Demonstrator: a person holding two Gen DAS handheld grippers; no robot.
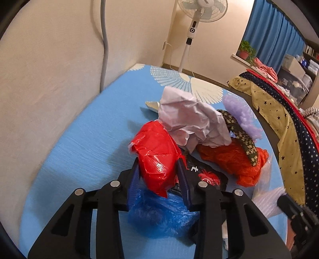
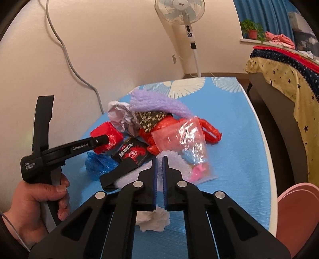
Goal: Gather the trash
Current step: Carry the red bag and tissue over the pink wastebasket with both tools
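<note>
The left hand-held gripper is clenching a red plastic wad between its blue pads, the wad bulging above and below the fingers; a person's hand is gripping its black handle. The right hand-held gripper is standing with its jaws drawn almost together, a narrow slit showing between the pads; whether the thin white foam sheet at its tips is being pinched cannot be told. Just below the red wad a crumpled blue plastic bag is lying, and beside it a black snack wrapper with red print. Beyond these, crumpled white paper, an orange-red plastic bag, a lilac fluffy piece and a clear zip bag are piling together on the bench, which is wearing a blue cover. A white tissue is lying under the right fingers. A standing fan is rising behind the bench, near the wall.
</note>
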